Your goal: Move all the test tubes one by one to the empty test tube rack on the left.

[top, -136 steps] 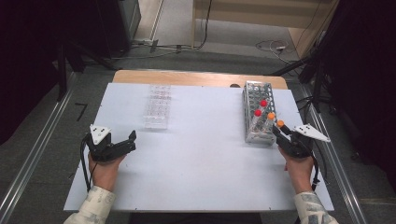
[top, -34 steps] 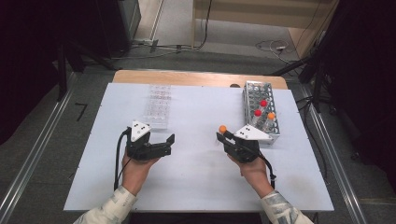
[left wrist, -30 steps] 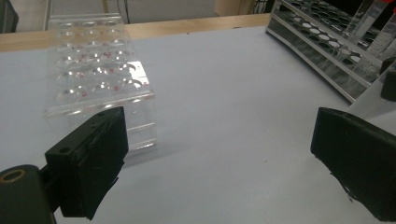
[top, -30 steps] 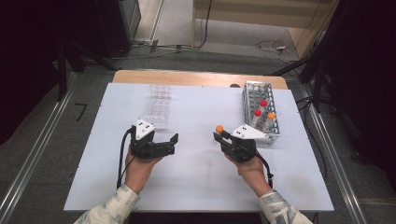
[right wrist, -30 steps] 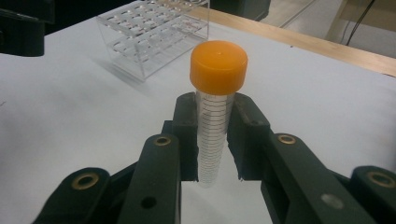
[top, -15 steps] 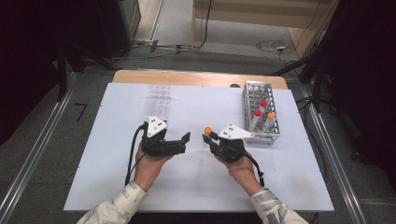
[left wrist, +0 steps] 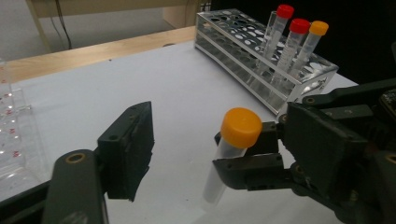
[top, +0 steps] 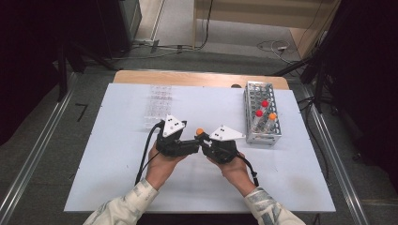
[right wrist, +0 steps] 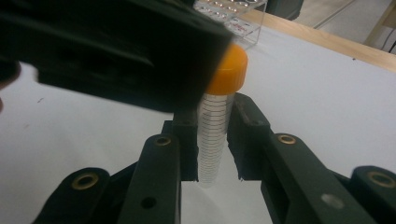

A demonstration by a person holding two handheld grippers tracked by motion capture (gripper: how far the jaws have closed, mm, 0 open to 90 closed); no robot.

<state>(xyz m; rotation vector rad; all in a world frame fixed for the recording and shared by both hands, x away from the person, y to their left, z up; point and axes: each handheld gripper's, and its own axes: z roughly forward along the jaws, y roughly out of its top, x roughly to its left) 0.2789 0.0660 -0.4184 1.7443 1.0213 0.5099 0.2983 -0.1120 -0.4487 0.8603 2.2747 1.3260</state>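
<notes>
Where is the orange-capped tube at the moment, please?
In the high view the orange-capped tube is near the table's centre, gripped by the right gripper, left of the metal rack.

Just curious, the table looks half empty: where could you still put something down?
Bare white table lies left of the hands and along the near edge. The far right holds the metal rack, the clear rack sits far left-centre, and the middle is crowded.

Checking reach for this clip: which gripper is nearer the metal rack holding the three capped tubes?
Right. The right gripper, shut on the orange-capped tube, sits just left of the rack; the left gripper lies beyond it, farther left.
</notes>
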